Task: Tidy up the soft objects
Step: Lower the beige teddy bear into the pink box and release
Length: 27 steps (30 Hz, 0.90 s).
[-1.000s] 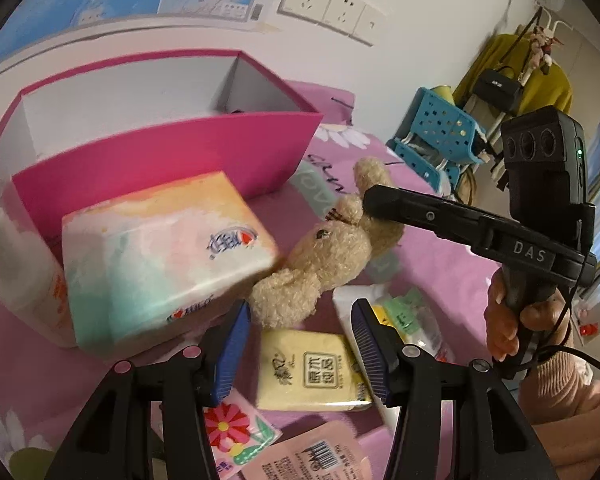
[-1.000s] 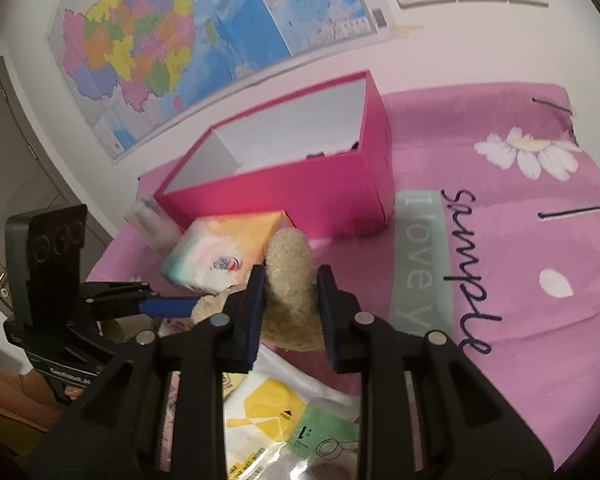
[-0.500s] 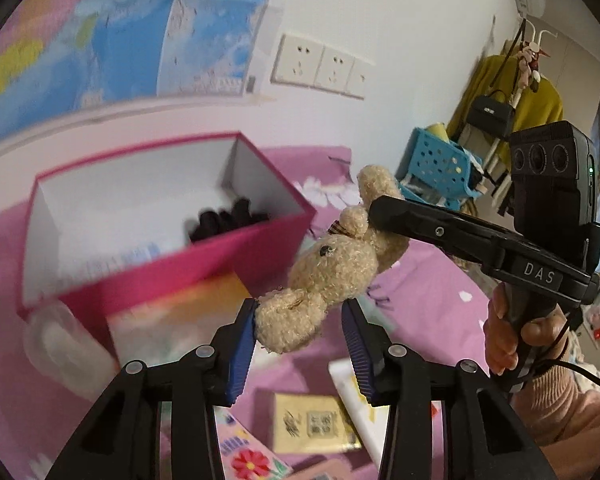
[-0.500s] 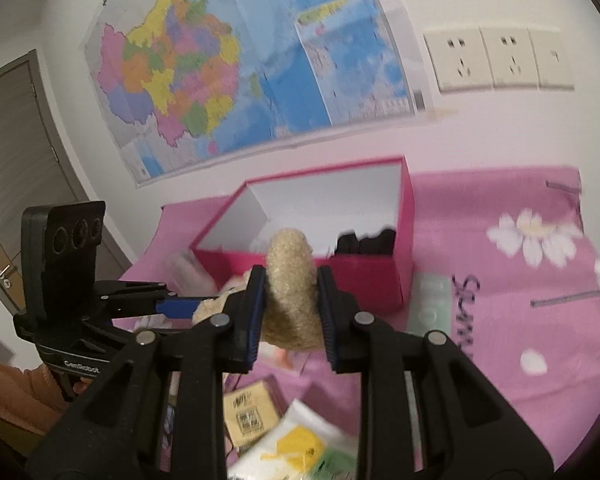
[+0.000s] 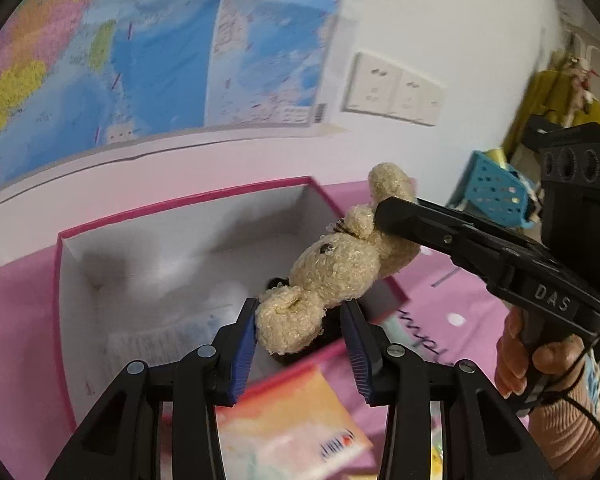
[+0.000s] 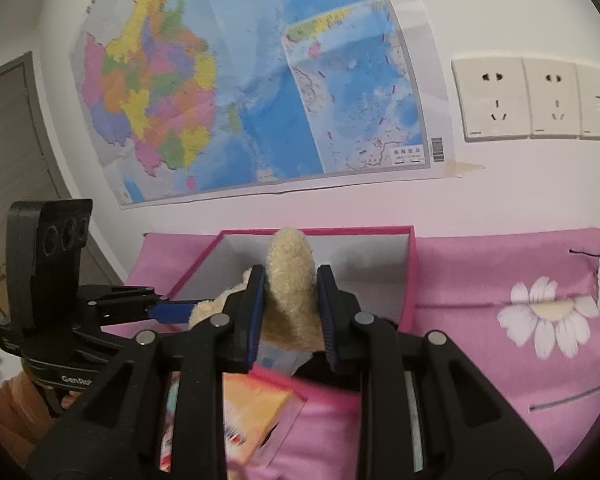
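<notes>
**A:** Beige plush, that's what fills the middle of both my views: the stuffed bunny (image 5: 332, 276) is off the bedspread and hanging in the air. A second ago it lay on the pink floral bedspread (image 6: 512, 280) among the tissue packs, low in the frame.

**B:** And who is carrying it?

**A:** Both tools. My right gripper (image 6: 291, 312) pinches one long ear, pads pressed into the fabric on either side, same as before. My left gripper (image 5: 300, 336) has just been closing: its jaws stood apart on each side of the other ear a second ago, and now the blue pads squeeze that ear at lower centre of the left view.

**B:** Where does that put the toy relative to the box?

**A:** Right above it. In the left view the bunny hangs over the near right corner of the pink box (image 5: 180, 204), whose white inside now fills the middle of the frame; earlier I saw mostly its front wall. Something dark sits in the bottom, partly hidden behind the toy, and I can't make out what it is.

**B:** So the lift is done?

**A:** I'd say so, and the carry nearly. What's left, in my judgement, is lowering it in and letting go. The orange tissue pack (image 5: 296, 424) and the other packets at the bottom edge are not boxed yet.
</notes>
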Each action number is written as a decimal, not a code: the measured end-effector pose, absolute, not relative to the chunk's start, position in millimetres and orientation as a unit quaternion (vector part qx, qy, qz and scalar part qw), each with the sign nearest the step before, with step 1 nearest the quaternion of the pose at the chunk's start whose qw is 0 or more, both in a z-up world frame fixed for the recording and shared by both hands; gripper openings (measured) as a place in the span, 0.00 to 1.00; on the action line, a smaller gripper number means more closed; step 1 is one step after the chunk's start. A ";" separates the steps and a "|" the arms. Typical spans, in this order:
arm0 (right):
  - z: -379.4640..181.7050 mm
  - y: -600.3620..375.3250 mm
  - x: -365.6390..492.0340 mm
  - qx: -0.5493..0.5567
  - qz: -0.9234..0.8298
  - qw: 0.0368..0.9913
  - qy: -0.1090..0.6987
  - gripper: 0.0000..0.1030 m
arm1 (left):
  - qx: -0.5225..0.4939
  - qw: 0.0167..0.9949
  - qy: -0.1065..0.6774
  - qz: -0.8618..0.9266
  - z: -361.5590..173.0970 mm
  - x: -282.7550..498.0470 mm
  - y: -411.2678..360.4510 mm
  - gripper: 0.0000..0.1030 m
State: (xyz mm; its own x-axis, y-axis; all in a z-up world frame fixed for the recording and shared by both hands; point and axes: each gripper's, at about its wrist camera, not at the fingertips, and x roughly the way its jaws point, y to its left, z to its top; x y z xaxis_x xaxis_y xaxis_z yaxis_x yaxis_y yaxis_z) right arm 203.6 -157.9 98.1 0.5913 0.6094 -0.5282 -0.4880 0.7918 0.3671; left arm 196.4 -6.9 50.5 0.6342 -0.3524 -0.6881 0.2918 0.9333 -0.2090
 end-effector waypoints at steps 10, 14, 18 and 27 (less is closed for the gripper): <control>70.5 -133.8 250.7 0.028 0.288 0.887 0.359 0.27 | -0.026 0.896 0.424 -0.128 28.8 240.8 -8.8 0.40; 64.6 -121.3 255.1 -0.033 0.262 0.895 0.359 0.29 | -0.039 0.893 0.432 -0.116 28.7 245.6 -6.9 0.40; 53.7 -115.1 252.0 -0.094 0.222 0.897 0.371 0.34 | -0.039 0.895 0.427 -0.121 32.2 238.4 -5.8 0.41; 54.8 -151.6 224.7 -0.041 0.214 0.895 0.388 0.34 | -0.032 0.903 0.396 -0.163 43.2 202.7 -8.4 0.42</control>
State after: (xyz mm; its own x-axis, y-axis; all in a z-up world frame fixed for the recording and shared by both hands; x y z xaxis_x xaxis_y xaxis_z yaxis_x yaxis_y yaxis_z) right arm 224.7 -151.6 54.8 0.6069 0.3506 -0.7133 -0.4147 0.9053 0.0922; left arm 202.7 -8.4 43.2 0.6326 -0.3204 -0.7051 0.2695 0.9446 -0.1875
